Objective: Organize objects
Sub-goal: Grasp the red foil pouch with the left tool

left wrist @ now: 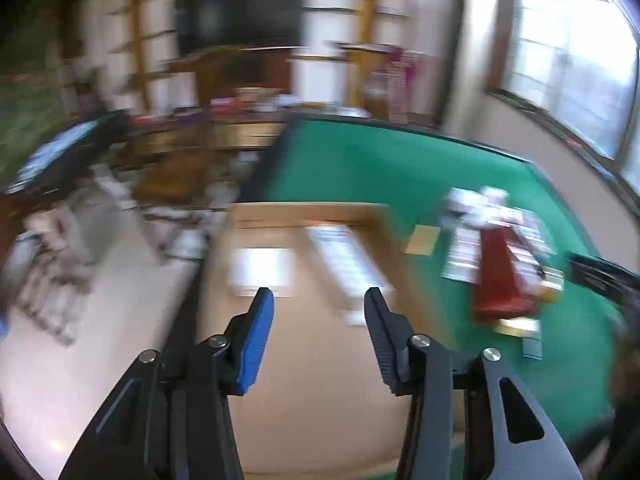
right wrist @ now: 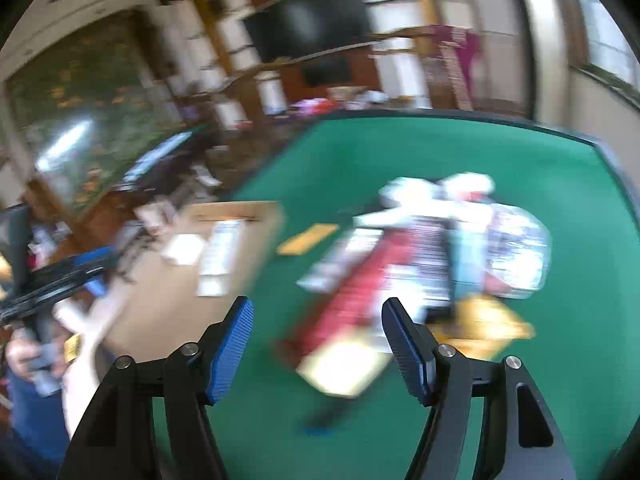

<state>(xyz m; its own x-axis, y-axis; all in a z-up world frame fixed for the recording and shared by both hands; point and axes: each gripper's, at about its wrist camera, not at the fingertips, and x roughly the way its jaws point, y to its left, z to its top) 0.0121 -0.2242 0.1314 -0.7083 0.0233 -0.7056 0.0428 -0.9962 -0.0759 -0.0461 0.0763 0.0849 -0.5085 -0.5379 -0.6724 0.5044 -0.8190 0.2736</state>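
Packets and boxes (right wrist: pixel 424 248) lie heaped on a green-topped table (right wrist: pixel 400 152), too blurred for any label or brand to be read — a red box (left wrist: pixel 500 280) is the clearest shape. Left gripper (left wrist: pixel 320 300) hangs with jaws apart and empty above an open cardboard box (left wrist: pixel 304 216) holding pale items; right gripper (right wrist: pixel 316 308) stands wide, gripping nothing, over the heap. Beyond, a dark screen (left wrist: pixel 240 16), wooden shelving and a bright window (left wrist: pixel 568 52) smear into motion blur.
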